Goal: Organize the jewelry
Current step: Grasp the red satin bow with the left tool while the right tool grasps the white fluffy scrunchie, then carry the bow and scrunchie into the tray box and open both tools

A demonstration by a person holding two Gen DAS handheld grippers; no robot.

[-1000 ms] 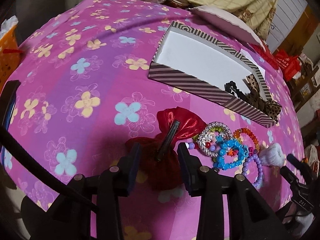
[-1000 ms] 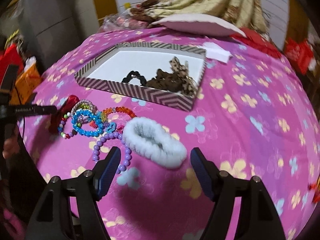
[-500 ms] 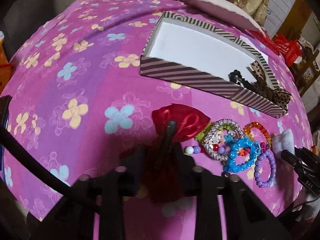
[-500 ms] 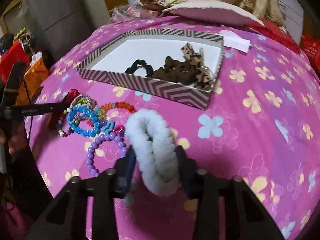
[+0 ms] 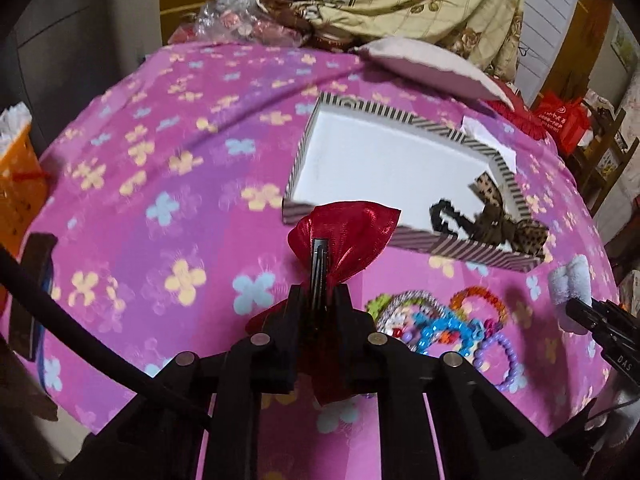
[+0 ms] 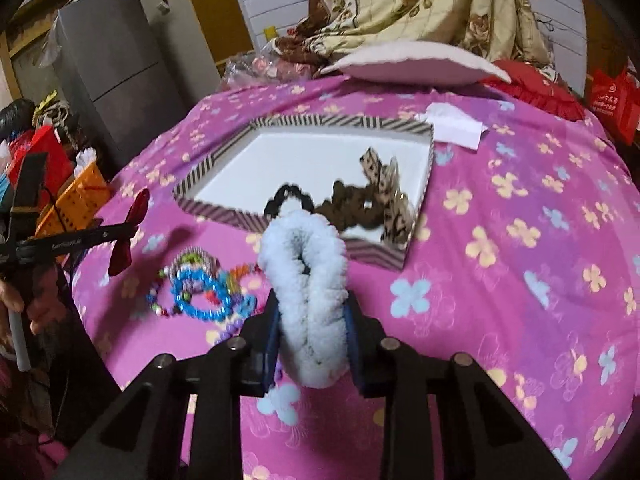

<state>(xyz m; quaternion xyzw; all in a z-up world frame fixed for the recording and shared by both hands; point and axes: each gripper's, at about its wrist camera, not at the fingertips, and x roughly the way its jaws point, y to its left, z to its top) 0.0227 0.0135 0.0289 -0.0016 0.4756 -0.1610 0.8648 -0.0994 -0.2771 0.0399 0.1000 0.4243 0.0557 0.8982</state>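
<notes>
My left gripper (image 5: 319, 300) is shut on a red bow hair clip (image 5: 344, 228) and holds it above the pink flowered cloth, near the striped box (image 5: 352, 110). My right gripper (image 6: 310, 320) is shut on a white fluffy scrunchie (image 6: 306, 268), lifted off the cloth in front of the box (image 6: 340, 122). The box holds a black scrunchie (image 6: 286, 196) and leopard-print and brown hair ties (image 6: 376, 196). A heap of beaded bracelets (image 5: 440, 320) lies on the cloth; it also shows in the right wrist view (image 6: 200, 284). The red bow also shows there (image 6: 128, 232).
A white cushion (image 6: 412, 64) and a patterned blanket (image 6: 432, 4) lie beyond the box. A white paper (image 6: 456, 126) lies by the box's far right corner. An orange basket (image 6: 76, 196) and a grey cabinet (image 6: 112, 68) stand to the left off the bed.
Both grippers closed and lifted: the left took the red bow clip off the cloth, the right took the white fluffy scrunchie. Both now sit closer to the box.
</notes>
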